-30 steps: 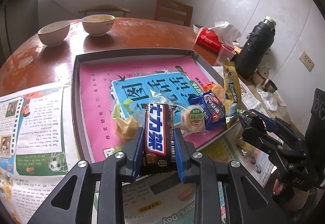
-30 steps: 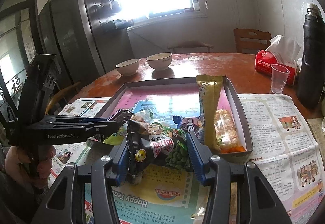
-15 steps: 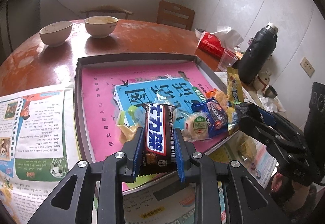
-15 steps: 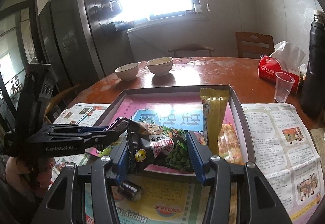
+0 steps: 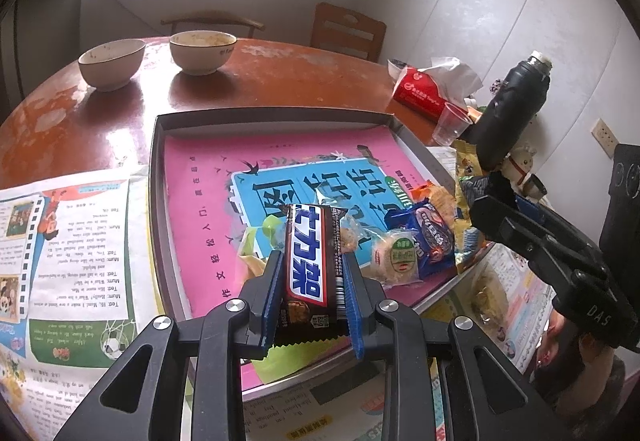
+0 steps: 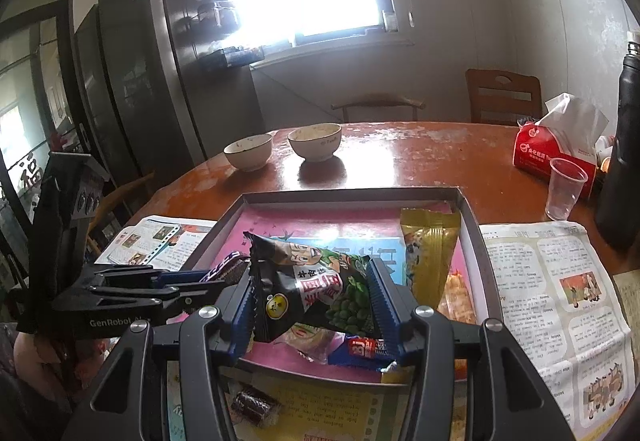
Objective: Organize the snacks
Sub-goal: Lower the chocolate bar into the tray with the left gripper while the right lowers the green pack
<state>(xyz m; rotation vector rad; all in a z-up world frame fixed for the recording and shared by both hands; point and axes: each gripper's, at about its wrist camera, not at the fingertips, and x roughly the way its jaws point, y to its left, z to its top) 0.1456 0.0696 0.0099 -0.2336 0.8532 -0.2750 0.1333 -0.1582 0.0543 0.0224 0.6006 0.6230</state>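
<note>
A brown chocolate bar (image 5: 310, 261) with white and blue lettering is clamped in my left gripper (image 5: 312, 273), which is shut on it above the near edge of the grey tray (image 5: 154, 161). The tray has a pink printed sheet inside. Small wrapped snacks (image 5: 416, 241) lie in its near right corner. In the right wrist view my right gripper (image 6: 312, 297) is shut on a black and green pea snack bag (image 6: 316, 281), held over the tray's near edge (image 6: 348, 195). A gold packet (image 6: 430, 253) leans against the tray's right wall. The left gripper's fingers (image 6: 188, 281) show at the left.
Two bowls (image 6: 280, 147) stand on the brown table behind the tray. A red tissue pack (image 6: 552, 145), a clear plastic cup (image 6: 566, 187) and a black flask (image 5: 512, 109) stand at the right. Newspaper (image 6: 552, 289) lies under the tray. A small dark wrapped snack (image 6: 254, 403) lies on the paper near me.
Both grippers have moved forward over the tray's near edge with their snacks still held. The right gripper with the pea bag rose slightly, and the small dark snack on the paper came into view.
</note>
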